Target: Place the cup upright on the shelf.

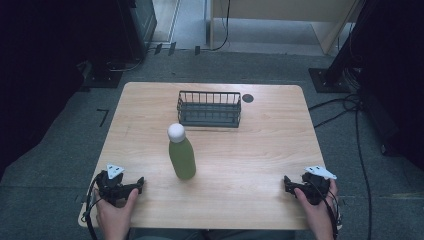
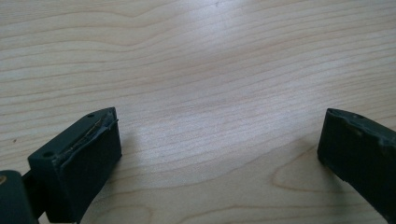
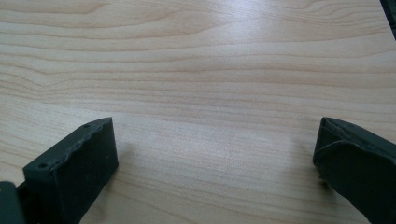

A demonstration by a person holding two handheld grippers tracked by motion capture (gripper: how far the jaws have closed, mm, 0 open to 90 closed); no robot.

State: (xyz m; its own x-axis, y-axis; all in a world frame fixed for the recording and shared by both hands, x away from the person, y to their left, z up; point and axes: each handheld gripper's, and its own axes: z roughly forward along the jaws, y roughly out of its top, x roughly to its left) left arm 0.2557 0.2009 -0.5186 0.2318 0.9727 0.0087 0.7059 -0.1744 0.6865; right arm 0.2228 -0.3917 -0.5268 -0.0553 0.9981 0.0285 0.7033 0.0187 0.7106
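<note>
Wooden table (image 1: 260, 165) seen from above. Left gripper (image 1: 131, 187) at 8 o'clock and right gripper (image 1: 290, 184) at 4 o'clock, each resting near the front edge in a person's hand; both sets of jaws spread wide over bare wood, holding nothing. Green bottle (image 1: 182, 159) with a white cap stands upright near the centre, well apart from both grippers. Dark wire basket (image 1: 209, 109) sits at 12 o'clock, just beyond the bottle
</note>
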